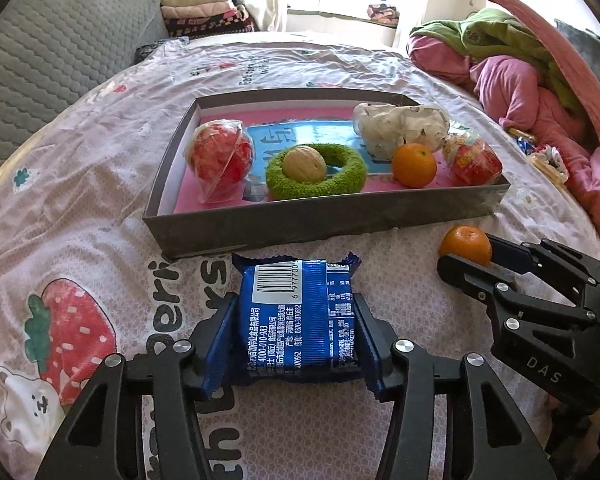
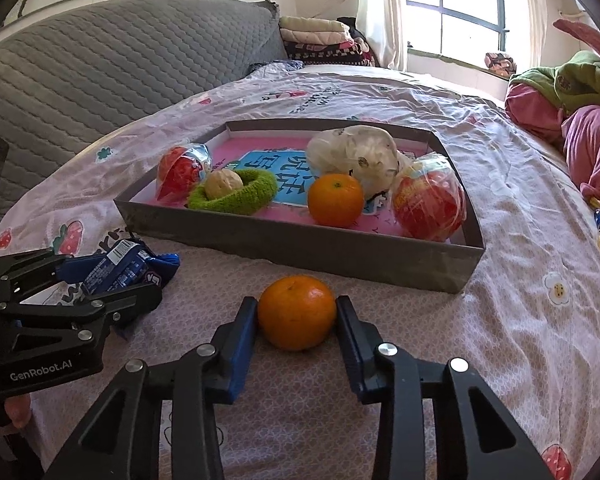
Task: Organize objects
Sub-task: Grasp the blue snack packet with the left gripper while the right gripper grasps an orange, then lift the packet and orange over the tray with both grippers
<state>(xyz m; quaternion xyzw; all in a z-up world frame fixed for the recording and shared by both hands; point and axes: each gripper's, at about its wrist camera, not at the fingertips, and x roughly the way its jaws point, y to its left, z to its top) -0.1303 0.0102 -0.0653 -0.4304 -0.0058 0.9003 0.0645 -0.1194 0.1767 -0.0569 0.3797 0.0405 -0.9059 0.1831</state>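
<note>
Blue foil wraps the snack packet (image 1: 300,320) at the lower centre of the left wrist view, where the left tongs (image 1: 296,340) are closed onto its two sides, both pads pressed against the wrapper. The packet lies barcode-up on the bed sheet (image 1: 80,208), just in front of the near wall of the grey tray (image 1: 324,220). In the right wrist view the same packet (image 2: 116,268) and left tongs (image 2: 112,280) appear at the left edge.

At the lower centre of the right wrist view, the right tongs (image 2: 297,320) bracket a loose orange (image 2: 297,312) that sits on the sheet just short of the tray (image 2: 340,252); both blue pads touch its sides. From the left wrist view this orange (image 1: 465,246) and the right tongs (image 1: 468,254) show at the right, near the tray's front corner.

Inside the tray, left to right in the left wrist view, lie a red wrapped ball (image 1: 220,156), a green fuzzy ring (image 1: 316,172) with a walnut (image 1: 304,163) resting in its hole, a second orange (image 1: 414,165), a white crumpled bag (image 1: 400,126) behind it, and another red wrapped ball (image 1: 474,162) in the right corner. A pile of pink and green clothes (image 1: 512,64) occupies the upper right.
</note>
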